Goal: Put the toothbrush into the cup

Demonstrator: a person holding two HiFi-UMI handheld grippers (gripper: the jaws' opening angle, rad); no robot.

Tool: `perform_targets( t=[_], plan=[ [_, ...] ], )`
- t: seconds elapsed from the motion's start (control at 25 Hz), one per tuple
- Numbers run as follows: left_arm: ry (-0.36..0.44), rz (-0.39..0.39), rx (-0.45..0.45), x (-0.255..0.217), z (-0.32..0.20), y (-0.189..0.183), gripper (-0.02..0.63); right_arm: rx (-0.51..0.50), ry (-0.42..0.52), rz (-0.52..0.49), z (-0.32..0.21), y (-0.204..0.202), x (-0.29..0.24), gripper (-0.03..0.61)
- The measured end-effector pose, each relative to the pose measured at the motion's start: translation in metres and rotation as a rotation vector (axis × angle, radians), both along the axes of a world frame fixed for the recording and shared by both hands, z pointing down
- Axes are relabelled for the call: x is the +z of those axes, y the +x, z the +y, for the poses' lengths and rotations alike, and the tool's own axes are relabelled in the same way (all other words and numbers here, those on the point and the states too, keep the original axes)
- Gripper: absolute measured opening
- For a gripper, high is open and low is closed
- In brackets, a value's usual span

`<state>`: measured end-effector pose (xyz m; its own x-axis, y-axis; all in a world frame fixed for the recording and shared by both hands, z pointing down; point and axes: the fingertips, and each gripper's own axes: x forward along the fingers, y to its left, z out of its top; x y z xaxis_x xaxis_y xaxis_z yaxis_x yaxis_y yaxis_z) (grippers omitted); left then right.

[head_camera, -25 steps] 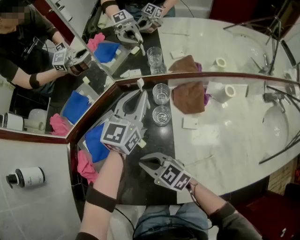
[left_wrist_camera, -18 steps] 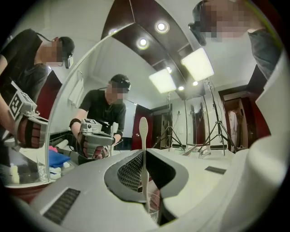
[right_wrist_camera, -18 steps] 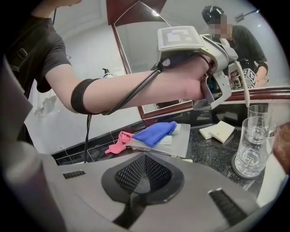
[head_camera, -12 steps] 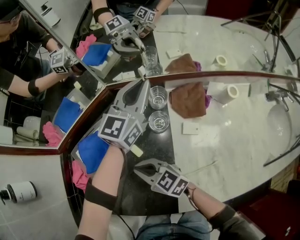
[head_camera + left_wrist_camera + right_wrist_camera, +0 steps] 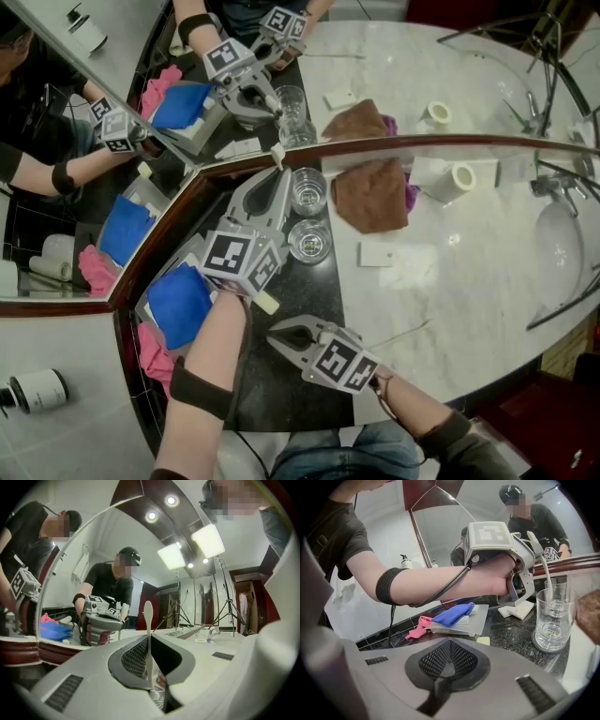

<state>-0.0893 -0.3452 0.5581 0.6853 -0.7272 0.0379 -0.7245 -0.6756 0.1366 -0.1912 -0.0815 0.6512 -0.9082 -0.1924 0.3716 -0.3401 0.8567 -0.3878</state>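
Left hand-held gripper (image 5: 278, 178): jaws nearly closed, clamped on toothbrush (image 5: 148, 620). Right hand-held gripper (image 5: 274, 330): jaws fully closed, empty, over dark bench (image 5: 309, 292).

**Head view.** Set high over the black counter (image 5: 281, 398) and faced steeply down. From well back it takes in both grippers, the mirror (image 5: 487, 84) and the marble top.

**Left gripper view.** Carried low behind the left gripper (image 5: 277, 178) and faced level along its jaws. The toothbrush (image 5: 148, 620) is seen very close, and the mirror beyond fills the field.

**Right gripper view.** Carried behind the right gripper (image 5: 278, 335) and tilted slightly down along its closed jaws. It is faced across the counter, near the surface.

**Shared ground.**
- Head and right gripper views: the left gripper, the near glass (image 5: 553, 620) and the tray (image 5: 473, 625).
- Head and left gripper views: the mirror and the toothbrush.
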Motion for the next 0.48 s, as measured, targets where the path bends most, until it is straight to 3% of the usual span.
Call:
perform_targets(
  t=[0.2,0.48],
  plan=[
    [-0.056,-0.05,-0.013,0.021,0.003,-0.005,0.021,0.007,-0.006,-0.003,0.0,0.003,0.002,0.009],
    [-0.075,-0.053,-0.027,0.027,0.003,-0.007,0.025,0.019,-0.022,-0.007,-0.002,0.005,0.002,0.008]
  ],
)
